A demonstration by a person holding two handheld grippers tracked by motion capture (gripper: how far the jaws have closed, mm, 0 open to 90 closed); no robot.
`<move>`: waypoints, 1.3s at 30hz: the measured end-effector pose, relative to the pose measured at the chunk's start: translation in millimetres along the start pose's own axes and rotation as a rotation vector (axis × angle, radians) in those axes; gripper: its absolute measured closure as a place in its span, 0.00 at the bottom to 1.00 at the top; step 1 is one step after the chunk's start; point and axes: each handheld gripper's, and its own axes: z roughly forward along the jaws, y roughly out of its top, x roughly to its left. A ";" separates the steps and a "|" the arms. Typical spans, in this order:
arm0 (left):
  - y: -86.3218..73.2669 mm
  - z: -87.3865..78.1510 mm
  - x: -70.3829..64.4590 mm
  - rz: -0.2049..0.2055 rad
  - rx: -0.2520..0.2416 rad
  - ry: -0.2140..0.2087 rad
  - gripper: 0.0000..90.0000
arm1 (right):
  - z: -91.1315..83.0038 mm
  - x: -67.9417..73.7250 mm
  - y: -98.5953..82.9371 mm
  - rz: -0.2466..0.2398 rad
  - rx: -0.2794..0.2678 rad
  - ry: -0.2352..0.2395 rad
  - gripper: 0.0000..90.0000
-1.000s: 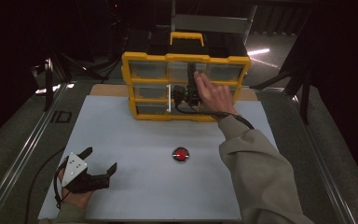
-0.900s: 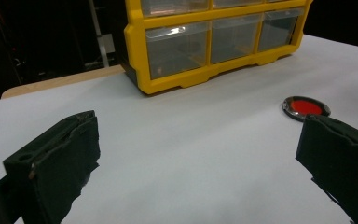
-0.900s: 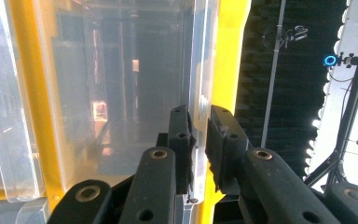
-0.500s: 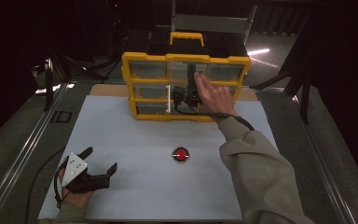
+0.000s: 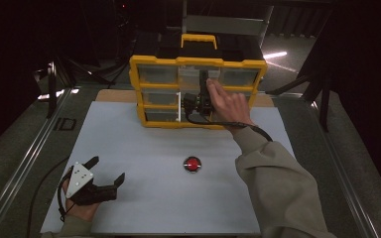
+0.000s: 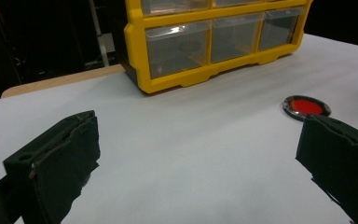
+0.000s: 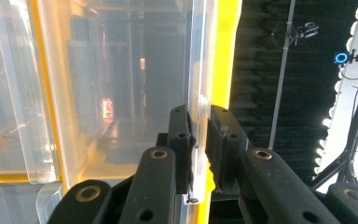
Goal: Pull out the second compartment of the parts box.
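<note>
At the frame's upper middle, the right gripper (image 5: 202, 84) pinches the top drawer's clear front lip (image 7: 197, 105), drawer running straight away from the jaws; the left gripper (image 5: 106, 173), lower left, rests spread.

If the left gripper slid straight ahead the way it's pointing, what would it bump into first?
Probably the yellow drawer cabinet. The open left gripper faces bare white table before it; the red button lies off to one side, though depth is unclear.

- Looks like a dark recording lab or studio
- Black curtain (image 7: 270, 70) and light stand (image 7: 354, 116) beyond the right gripper (image 7: 198, 121)
- Metal-framed table (image 5: 25, 163) under white board (image 5: 144, 148)
</note>
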 end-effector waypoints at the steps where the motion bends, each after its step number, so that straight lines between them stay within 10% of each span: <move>1: 0.0 0.0 -0.1 -0.002 -0.002 0.000 0.00 | -0.5 -0.1 0.0 -0.001 0.000 0.001 0.89; 39: 0.0 -0.1 -0.3 -0.002 -0.002 0.002 0.00 | -29.5 -4.6 -3.4 -0.002 -0.032 0.013 0.89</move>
